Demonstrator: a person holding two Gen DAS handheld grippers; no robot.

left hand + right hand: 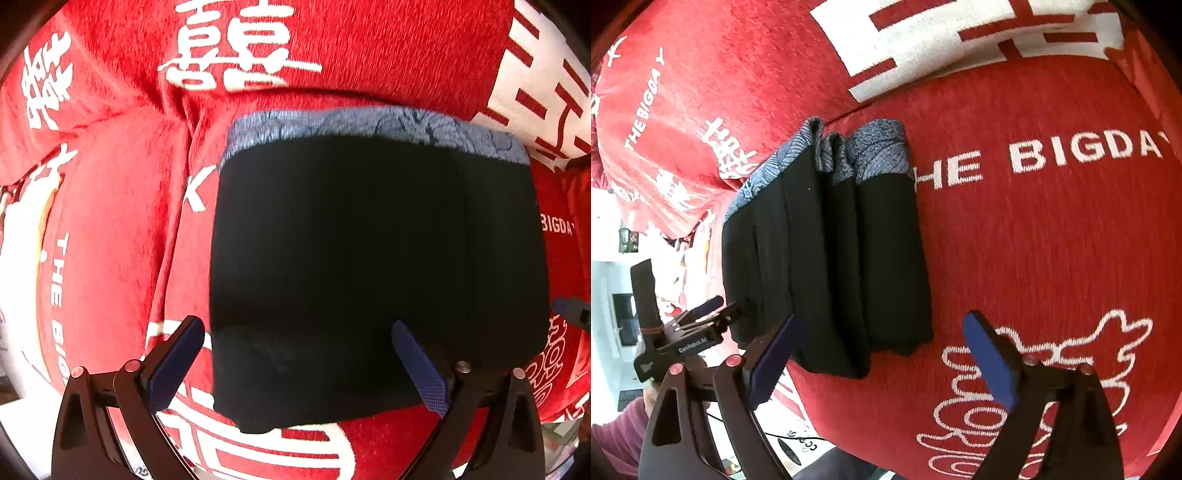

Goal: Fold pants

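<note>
Folded black pants (369, 266) with a blue-grey patterned waistband (369, 123) lie in a compact stack on a red blanket (122, 229) printed with white characters and the words "THE BIGDAY". From the left wrist view the stack reads as a dark rectangle, its waistband at the far edge. The left claw (295, 365) hangs directly above the near edge of the pants, its two blue-padded fingers (177, 365) spread wide and gripping nothing; one pad sits over the red cloth just beside the pants, the other over the black fabric. From the right wrist view the same pants (827, 266) show several layered folds side by side, the waistband (875, 147) bunched at the far end near a fold in the blanket (1052, 240). The right claw (882, 365) is likewise wide open and empty, one pad at the near corner of the stack, the other over bare red cloth. The left claw (709, 314) appears at the picture's left edge, beside the pants, with a maroon sleeve (617, 435) below it
</note>
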